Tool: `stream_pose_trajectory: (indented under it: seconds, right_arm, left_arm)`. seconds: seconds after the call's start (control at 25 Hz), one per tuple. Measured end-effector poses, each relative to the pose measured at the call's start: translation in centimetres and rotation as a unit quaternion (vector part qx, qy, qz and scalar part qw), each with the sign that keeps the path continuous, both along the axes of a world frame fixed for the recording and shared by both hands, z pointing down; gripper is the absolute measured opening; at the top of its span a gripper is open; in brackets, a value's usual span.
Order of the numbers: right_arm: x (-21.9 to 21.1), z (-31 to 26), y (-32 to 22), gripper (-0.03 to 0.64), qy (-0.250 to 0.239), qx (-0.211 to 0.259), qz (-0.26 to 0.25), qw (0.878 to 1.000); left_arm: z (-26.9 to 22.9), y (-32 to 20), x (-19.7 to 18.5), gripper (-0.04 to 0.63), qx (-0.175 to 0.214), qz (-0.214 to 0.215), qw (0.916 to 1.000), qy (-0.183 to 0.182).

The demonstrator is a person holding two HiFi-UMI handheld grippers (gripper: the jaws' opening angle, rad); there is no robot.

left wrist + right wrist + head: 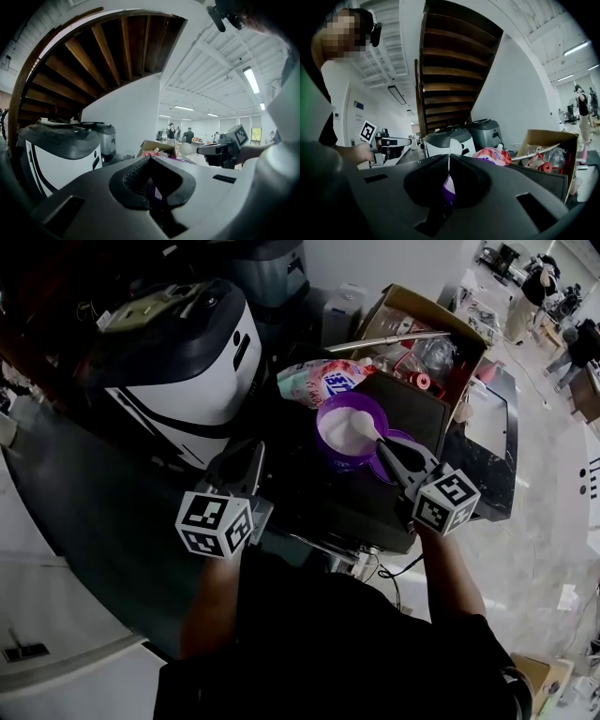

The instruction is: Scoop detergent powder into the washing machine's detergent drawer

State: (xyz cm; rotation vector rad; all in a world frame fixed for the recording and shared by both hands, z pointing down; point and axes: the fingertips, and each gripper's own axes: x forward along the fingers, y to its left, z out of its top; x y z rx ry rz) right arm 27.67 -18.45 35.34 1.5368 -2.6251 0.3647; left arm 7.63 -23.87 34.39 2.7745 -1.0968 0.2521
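Detergent powder [342, 435] in tub [328, 456]; scoop [365, 426] handle buried between right gripper [386, 448] jaws.

Purple powder tub [342, 461] stands on black top [319, 507].

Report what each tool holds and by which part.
Right tool grips the white spoon by its handle, bowl over the purple tub. Left tool holds nothing.

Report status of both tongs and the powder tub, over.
Left tongs shut, empty, apart from purple tub. Right tongs shut on scoop, its bowl over the powder. Detergent drawer not in sight.
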Motion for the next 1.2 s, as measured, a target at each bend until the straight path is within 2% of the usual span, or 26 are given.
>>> stream_pose_trajectory:
  seconds: [0.2,0.44,0.8,1.0,1.2]
  right_arm:
    - [0.7,1.3,-1.0,0.02,0.054,-0.017,-0.014,0.998]
    - [0.6,2.8,-2.7,0.02,0.126,-0.044,-0.041,0.99]
    - [-0.3,4.3,-5.7,0.02,0.184,-0.078,-0.066,0.978]
    - [-0.1,5.6,-6.5,0.02,0.221,-0.106,-0.087,0.965]
    - [-0.4,6.3,-7.4,0.02,0.272,-0.117,-0.115,0.948]
  left_arm:
    - [0.2,-0.8,0.8,0.009,-0.001,0.007,1.0,-0.002]
    - [1.1,-1.5,0.9,0.008,-0.014,0.017,0.9997,-0.006]
    - [2.9,-2.4,0.6,0.008,-0.033,0.032,0.9988,-0.012]
    - [3.6,-2.6,0.9,0.008,-0.041,0.038,0.9983,-0.014]
    - [4.0,-3.2,0.9,0.008,-0.044,0.036,0.9983,-0.015]
